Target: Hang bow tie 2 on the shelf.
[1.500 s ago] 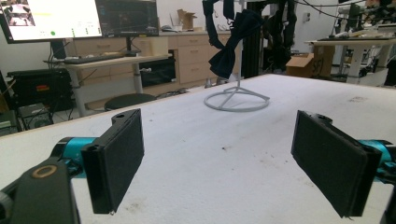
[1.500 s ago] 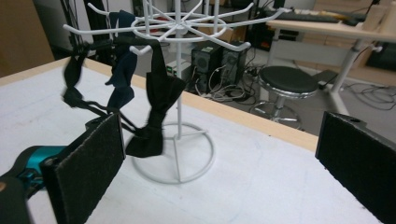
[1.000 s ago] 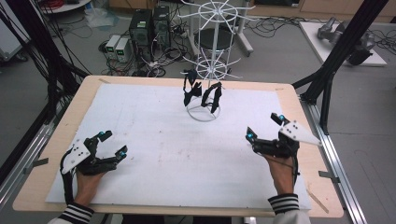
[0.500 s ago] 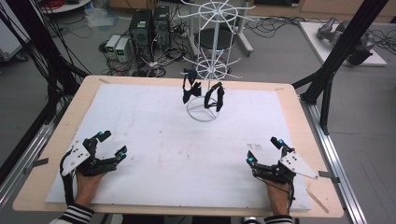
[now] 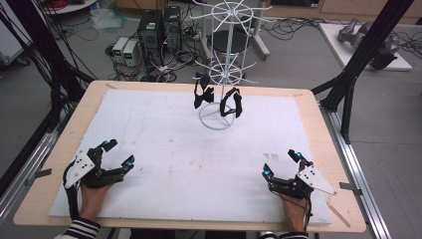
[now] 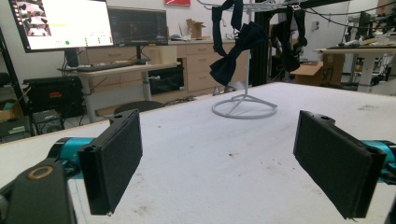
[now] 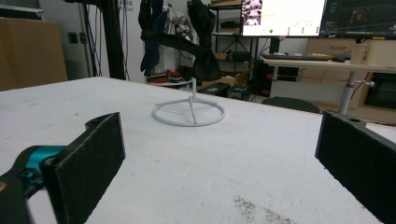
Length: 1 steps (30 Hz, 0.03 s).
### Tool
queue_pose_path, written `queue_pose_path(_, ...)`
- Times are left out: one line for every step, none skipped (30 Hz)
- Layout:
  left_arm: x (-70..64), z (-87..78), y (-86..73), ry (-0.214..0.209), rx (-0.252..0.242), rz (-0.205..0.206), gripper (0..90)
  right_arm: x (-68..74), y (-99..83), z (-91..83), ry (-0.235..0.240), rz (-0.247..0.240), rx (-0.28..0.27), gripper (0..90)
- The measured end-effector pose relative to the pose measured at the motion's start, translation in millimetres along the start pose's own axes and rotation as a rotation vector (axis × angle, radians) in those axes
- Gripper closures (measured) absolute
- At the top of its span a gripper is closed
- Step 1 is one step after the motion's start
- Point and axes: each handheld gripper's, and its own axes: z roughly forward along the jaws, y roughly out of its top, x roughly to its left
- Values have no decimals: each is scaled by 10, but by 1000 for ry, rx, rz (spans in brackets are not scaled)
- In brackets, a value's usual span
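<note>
- Both grippers are seen low in the high view: the left gripper at the lower left of the frame, the right gripper at the lower right, each set down near the front edge of the white mat.
- Over the last second the right gripper has been drawn back and down, from the middle right of the frame toward the lower right; the left gripper has stayed where it was.
- Jaws of both grippers are spread wide, and nothing is held between them; in the left gripper view and the right gripper view bare mat is seen between the black pads.
- Two dark bow ties are hung on the white wire stand in the upper middle of the frame: one bow tie at the left of the stand, the other bow tie at the right, both clear of the mat and well apart from either gripper.
- The right-hand bow tie has shifted a little on its arm within that second, which suggests it has only just been let go.
- From this it is judged that the hanging is done, or that a pause between steps has been reached; a fresh reach toward the stand would be needed for any further handling.
</note>
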Motion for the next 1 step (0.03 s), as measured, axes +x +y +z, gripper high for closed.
queue_pose_path(0, 0, -1, 1, -2, -2, 160, 3, 0, 2, 2, -7, -1, 8)
